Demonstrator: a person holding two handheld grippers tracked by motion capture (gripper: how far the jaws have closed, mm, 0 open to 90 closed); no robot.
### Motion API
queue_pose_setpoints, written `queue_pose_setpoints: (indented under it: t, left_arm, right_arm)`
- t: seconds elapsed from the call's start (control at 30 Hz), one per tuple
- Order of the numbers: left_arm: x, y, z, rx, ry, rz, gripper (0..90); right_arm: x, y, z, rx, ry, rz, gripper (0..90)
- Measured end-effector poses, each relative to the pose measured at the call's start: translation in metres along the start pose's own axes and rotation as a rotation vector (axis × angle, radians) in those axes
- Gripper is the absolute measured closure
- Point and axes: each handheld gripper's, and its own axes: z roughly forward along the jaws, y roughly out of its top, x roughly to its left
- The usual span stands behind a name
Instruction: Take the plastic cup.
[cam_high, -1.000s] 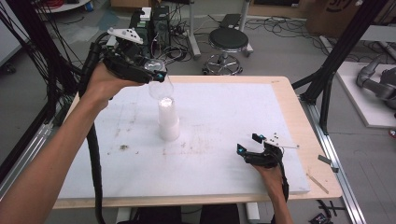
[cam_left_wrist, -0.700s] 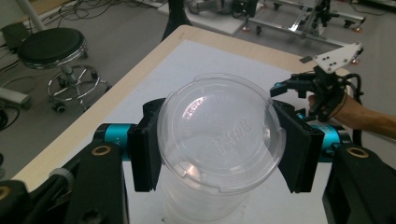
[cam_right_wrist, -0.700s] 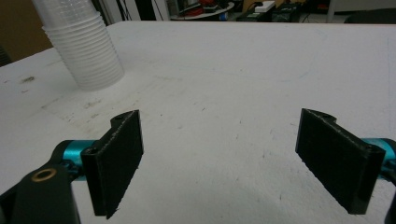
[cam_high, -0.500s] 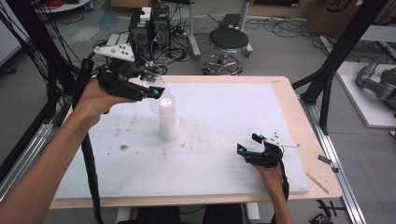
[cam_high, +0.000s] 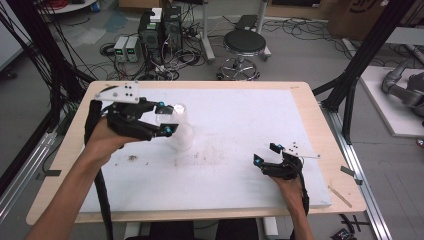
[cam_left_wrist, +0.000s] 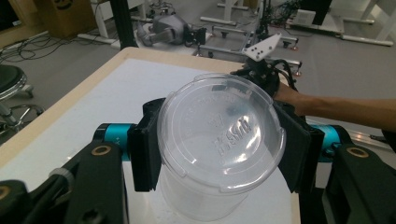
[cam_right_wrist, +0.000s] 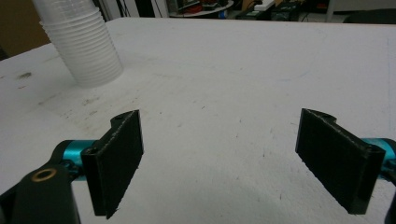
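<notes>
Left gripper (cam_high: 167, 119) holds a clear plastic cup (cam_left_wrist: 219, 135), jaws closed on its sides just under the rim; the cup lies tilted, its bottom facing the left gripper view camera. In the high view the cup (cam_high: 176, 116) hangs over the stack (cam_high: 181, 137) of nested cups, which stands on the desk (cam_high: 300, 95) left of centre, nearer the far edge than the near one. Cannot tell from the high view whether cup and stack touch; in the left gripper view the stack's top (cam_left_wrist: 201, 200) sits close beneath the held cup.

Handling, as a judgement: the cup is thin-walled, very light, springy and slick. It likely dents or pops out under a hard squeeze. Best hold is across the wall near the rim, where the rolled lip stiffens it. The stack (cam_right_wrist: 81, 44) is ribbed and tall, so it looks easy to tip with a sideways knock.

Right gripper (cam_high: 272, 159) rests near the desk's near right corner, jaws wide apart with nothing between them, bare desk showing in the gap.

Against the earlier frames: the left hand and cup are lower and further toward the desk's left edge, with the cup now down at the stack's top. Right gripper and stack are unchanged.
</notes>
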Motion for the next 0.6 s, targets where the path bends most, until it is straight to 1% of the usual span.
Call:
queue_pose_setpoints:
  t: [0.03, 0.07, 0.17, 0.3, 0.4, 0.43, 0.47, 0.6]
  left_arm:
    - [-0.002, -0.006, 0.001, 0.003, 0.001, 0.010, 40.8]
    - [-0.005, -0.012, 0.001, -0.005, 0.000, 0.009, 40.8]
    - [-0.011, -0.034, 0.004, -0.034, -0.015, -0.009, 40.8]
    - [-0.014, -0.055, 0.009, -0.035, -0.027, -0.020, 40.8]
    - [-0.014, -0.063, 0.011, -0.050, -0.028, -0.026, 40.8]
    - [-0.014, -0.066, 0.011, -0.065, -0.028, -0.034, 40.8]
    - [-0.013, -0.068, 0.011, -0.070, -0.028, -0.034, 40.8]
    - [-0.012, -0.074, 0.012, -0.089, -0.046, -0.034, 40.8]
  right_arm:
    - [0.000, 0.000, 0.000, -0.001, -0.001, -0.002, 15.1]
    - [0.000, 0.000, 0.000, 0.001, -0.001, -0.007, 15.1]
    - [0.000, 0.000, 0.001, 0.009, -0.001, 0.000, 15.1]
    - [0.001, 0.001, 0.001, 0.012, -0.008, -0.005, 15.1]
    - [0.001, 0.000, 0.001, 0.012, -0.012, -0.007, 15.1]
    - [0.001, 0.001, 0.002, 0.010, -0.014, -0.011, 15.1]
    - [0.001, 0.000, 0.002, 0.011, -0.015, -0.014, 15.1]
    - [0.002, 0.001, 0.002, 0.017, -0.018, -0.007, 15.1]
